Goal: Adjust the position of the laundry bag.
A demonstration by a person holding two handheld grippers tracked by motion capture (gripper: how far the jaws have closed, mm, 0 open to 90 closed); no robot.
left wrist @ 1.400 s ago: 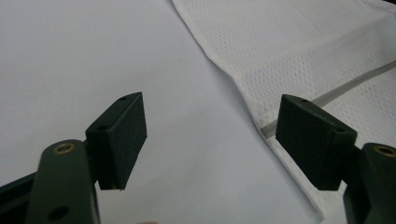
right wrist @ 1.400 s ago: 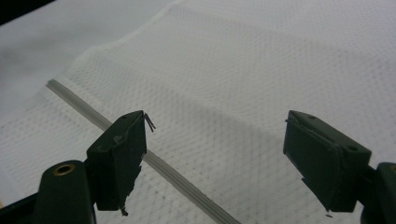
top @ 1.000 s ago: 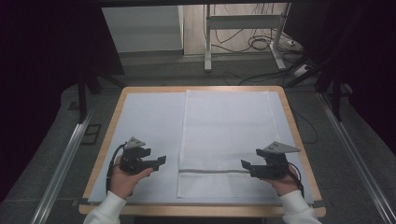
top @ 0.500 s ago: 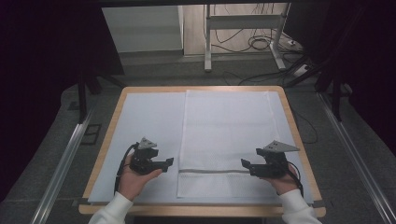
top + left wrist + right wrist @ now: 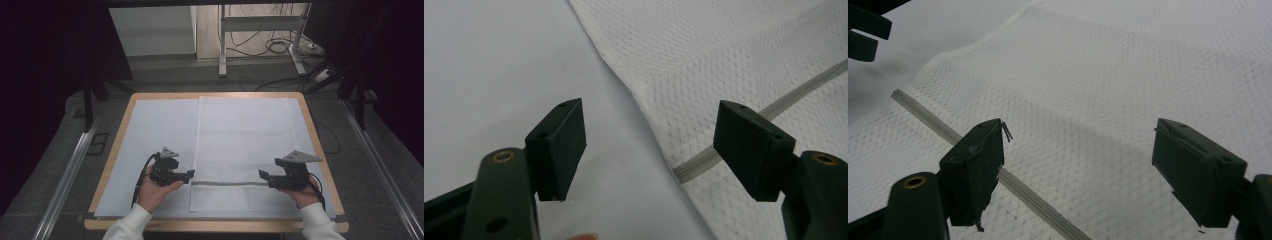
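A white waffle-weave towel (image 5: 242,145) lies flat on the table, with a grey stripe (image 5: 225,183) across its near end. My left gripper (image 5: 189,175) hovers open just off the towel's left edge, level with the stripe. In the left gripper view the towel edge (image 5: 644,102) and the stripe end (image 5: 696,162) lie between the black pads (image 5: 561,142). My right gripper (image 5: 262,174) stands open over the towel's right part, by the stripe. The right gripper view shows the stripe (image 5: 928,117) running under the left pad (image 5: 975,165), with towel (image 5: 1088,100) between the jaws.
A pale sheet (image 5: 155,135) covers the wooden-edged table (image 5: 310,125). Behind the table are a metal stand (image 5: 260,35) and floor cables (image 5: 280,47). Metal rails (image 5: 70,165) run along both sides. The other gripper (image 5: 863,30) appears in the top-left corner of the right gripper view.
My left gripper has moved right, from the bare sheet toward the towel's left edge at the stripe. The right gripper has stayed where it was.
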